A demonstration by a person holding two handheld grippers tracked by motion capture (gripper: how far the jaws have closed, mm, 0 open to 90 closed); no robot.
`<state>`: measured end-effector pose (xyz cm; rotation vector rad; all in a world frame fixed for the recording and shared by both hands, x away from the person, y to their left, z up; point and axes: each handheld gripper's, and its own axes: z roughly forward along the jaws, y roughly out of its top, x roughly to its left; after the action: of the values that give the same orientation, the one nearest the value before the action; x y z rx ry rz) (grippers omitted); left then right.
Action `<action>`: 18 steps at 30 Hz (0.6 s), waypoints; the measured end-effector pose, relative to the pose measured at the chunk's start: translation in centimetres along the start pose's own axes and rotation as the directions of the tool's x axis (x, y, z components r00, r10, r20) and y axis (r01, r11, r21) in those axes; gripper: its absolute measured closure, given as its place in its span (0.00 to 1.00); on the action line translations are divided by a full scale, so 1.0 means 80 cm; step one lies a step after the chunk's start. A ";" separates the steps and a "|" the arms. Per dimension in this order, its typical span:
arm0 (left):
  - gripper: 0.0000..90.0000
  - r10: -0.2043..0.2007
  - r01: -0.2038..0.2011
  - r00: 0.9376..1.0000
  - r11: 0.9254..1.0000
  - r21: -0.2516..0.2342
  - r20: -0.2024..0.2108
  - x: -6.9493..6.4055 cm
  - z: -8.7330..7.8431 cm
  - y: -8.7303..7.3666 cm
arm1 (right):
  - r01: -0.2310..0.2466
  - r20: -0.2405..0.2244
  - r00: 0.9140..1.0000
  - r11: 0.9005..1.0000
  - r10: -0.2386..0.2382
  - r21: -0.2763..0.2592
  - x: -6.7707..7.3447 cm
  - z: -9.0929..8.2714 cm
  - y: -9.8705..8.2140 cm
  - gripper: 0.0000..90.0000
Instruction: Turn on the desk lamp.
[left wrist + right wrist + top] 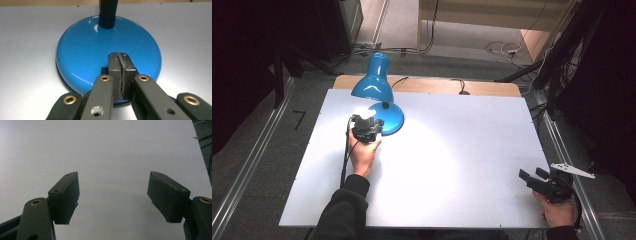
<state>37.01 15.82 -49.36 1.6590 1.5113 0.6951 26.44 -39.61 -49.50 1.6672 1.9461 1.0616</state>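
At the tabletop's (452,150) far left, left claw (366,123) on the lamp (374,85).
Lamp base (100,55) sits on the white tabletop near its far edge, shade lit above it. Left claw's jaws pressed together, nothing between them, tips resting on the base's near side. Right claw (113,195) at the near right corner, well apart from the lamp, jaws wide, empty, over bare tabletop.
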 end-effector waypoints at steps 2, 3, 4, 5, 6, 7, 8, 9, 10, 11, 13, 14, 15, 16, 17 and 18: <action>0.91 -0.006 0.006 1.000 1.000 -0.019 0.011 0.000 -0.007 0.002 | -0.007 0.001 1.000 1.000 0.007 0.004 0.000 0.000 0.000 0.27; 0.88 -0.007 0.008 1.000 1.000 -0.025 0.013 0.000 -0.010 0.003 | -0.004 0.002 1.000 1.000 0.004 0.003 0.000 0.000 0.000 0.27; 0.85 -0.013 0.014 1.000 0.999 -0.032 0.020 0.001 -0.013 0.003 | -0.001 0.003 1.000 1.000 0.001 0.003 0.001 0.000 0.000 0.27; 0.82 -0.015 0.016 1.000 0.999 -0.036 0.024 0.001 -0.015 0.004 | 0.004 0.003 1.000 1.000 -0.004 0.000 0.001 0.000 0.000 0.27; 0.82 -0.019 0.020 0.999 0.999 -0.042 0.026 0.001 -0.018 0.004 | 0.004 0.003 1.000 1.000 -0.004 0.000 0.001 0.000 0.000 0.27; 0.80 -0.021 0.023 0.999 0.999 -0.045 0.034 0.002 -0.021 0.003 | 0.001 0.003 1.000 1.000 -0.001 0.002 0.002 0.000 0.000 0.27; 0.74 -0.020 0.022 0.999 0.999 -0.047 0.035 0.002 -0.023 0.003 | 0.001 0.004 1.000 1.000 -0.001 0.003 0.002 0.000 0.000 0.27; 0.74 -0.017 0.019 0.999 0.999 -0.049 0.038 0.001 -0.027 0.002 | 0.001 0.004 1.000 1.000 -0.001 0.003 0.002 0.000 0.000 0.27; 0.71 -0.013 0.015 0.999 0.999 -0.051 0.039 0.001 -0.029 0.001 | 0.001 0.005 1.000 1.000 -0.001 0.002 0.001 0.000 0.000 0.27; 0.64 -0.016 0.019 0.999 0.998 -0.054 0.042 0.001 -0.032 -0.001 | 0.000 0.006 1.000 1.000 0.000 0.000 0.002 -0.001 0.000 0.27; 0.57 -0.022 0.024 0.999 0.998 -0.057 0.046 0.002 -0.038 -0.004 | 0.001 0.005 1.000 1.000 -0.001 -0.001 0.002 -0.001 0.000 0.27; 0.53 -0.029 0.032 0.998 0.998 -0.060 0.050 0.002 -0.041 -0.006 | 0.000 0.006 1.000 1.000 0.000 0.000 0.002 -0.001 0.000 0.27; 0.53 -0.032 0.035 0.998 0.998 -0.058 0.057 0.003 -0.044 -0.009 | 0.000 0.006 1.000 1.000 0.000 0.000 0.002 -0.001 0.000 0.27; 0.51 -0.040 0.043 0.997 0.997 -0.058 0.062 0.004 -0.048 -0.013 | 0.000 0.006 1.000 1.000 0.000 0.000 0.002 -0.001 0.000 0.27; 0.48 -0.041 0.045 0.997 0.997 -0.058 0.062 0.004 -0.051 -0.015 | 0.001 0.006 1.000 1.000 -0.001 0.000 0.002 -0.001 0.000 0.27; 0.46 -0.040 0.044 0.997 0.997 -0.057 0.062 0.005 -0.055 -0.021 | 0.000 0.008 1.000 1.000 0.000 0.000 0.002 -0.001 0.000 0.27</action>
<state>32.58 17.00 -48.35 1.5866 1.4651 0.6539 26.32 -39.49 -49.41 1.6684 1.9410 1.0540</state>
